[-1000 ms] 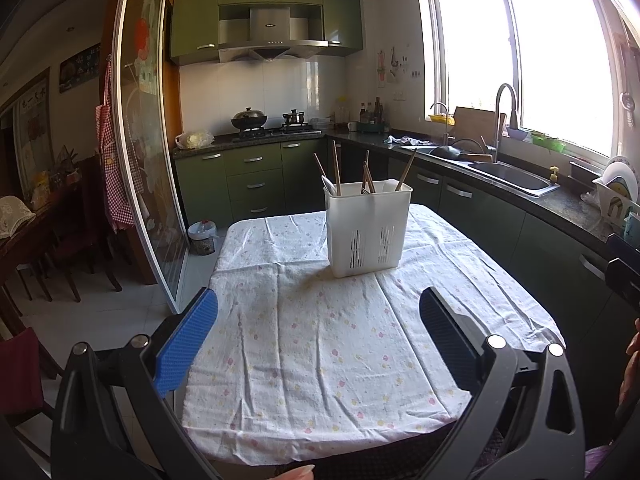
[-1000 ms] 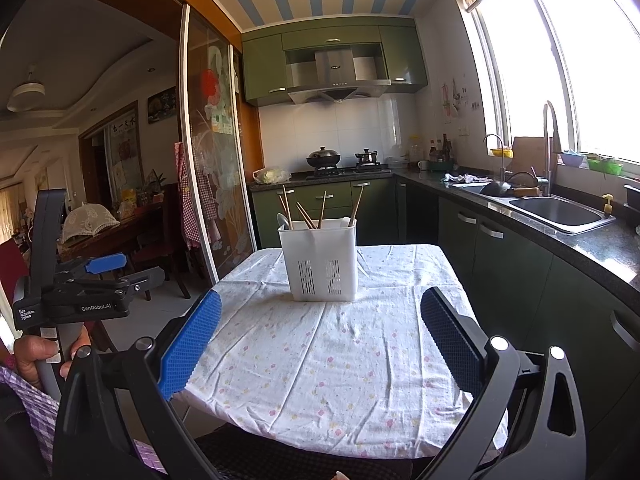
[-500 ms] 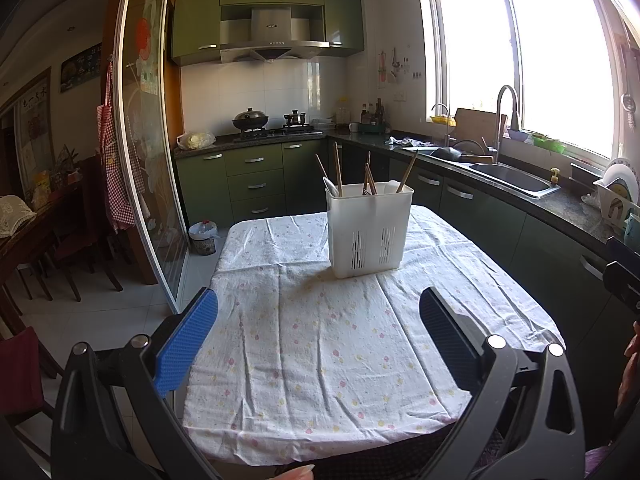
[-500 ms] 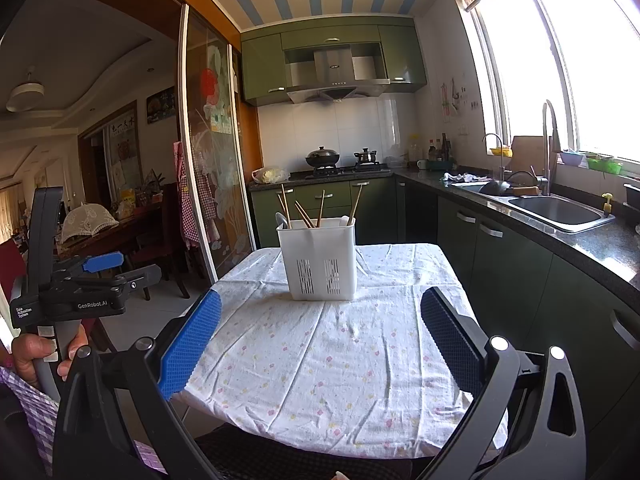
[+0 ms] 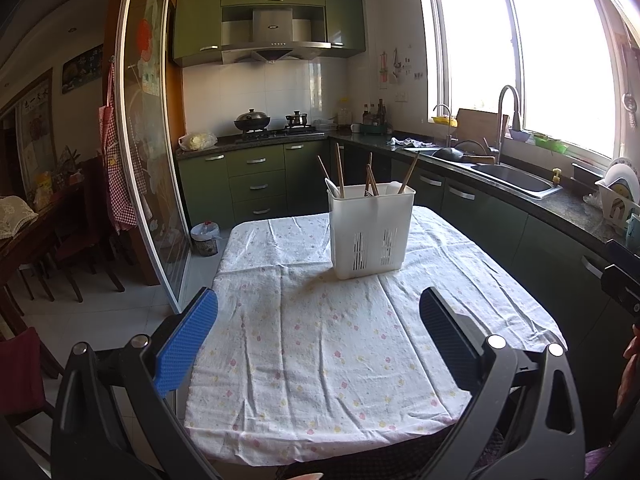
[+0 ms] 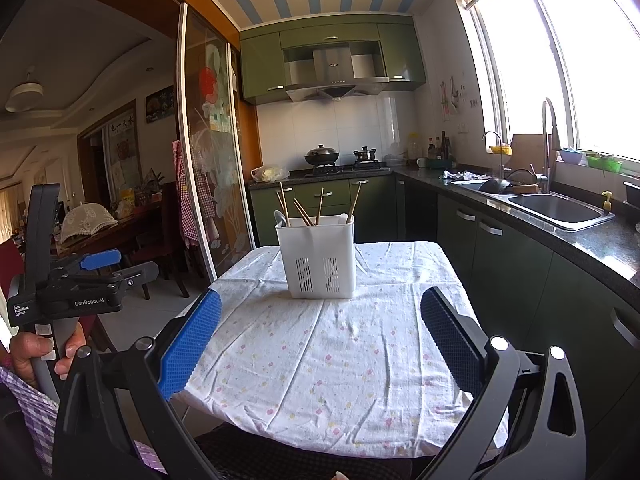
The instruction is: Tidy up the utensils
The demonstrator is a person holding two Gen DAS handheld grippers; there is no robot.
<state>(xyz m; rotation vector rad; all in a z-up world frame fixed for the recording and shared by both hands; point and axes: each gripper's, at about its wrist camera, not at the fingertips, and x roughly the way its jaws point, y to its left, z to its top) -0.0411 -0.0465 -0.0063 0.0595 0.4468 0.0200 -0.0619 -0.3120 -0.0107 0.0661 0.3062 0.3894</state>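
Both the left hand-held gripper (image 5: pixel 318 322) and right hand-held gripper (image 6: pixel 320 324) gape wide, empty, above the tabletop (image 5: pixel 320 368), near the caddy (image 5: pixel 370 232) of chopsticks (image 5: pixel 339 168).

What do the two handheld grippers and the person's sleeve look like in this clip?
Both the left gripper and the right gripper have black frames with silver bolts and one blue and one black dimpled pad. The left unit's side reads "GenRobot.AI". The sleeve is purple-and-white checked.

holder (image 5: pixel 371 232) - white matt plastic | tablecloth (image 5: pixel 328 344) - creased cloth
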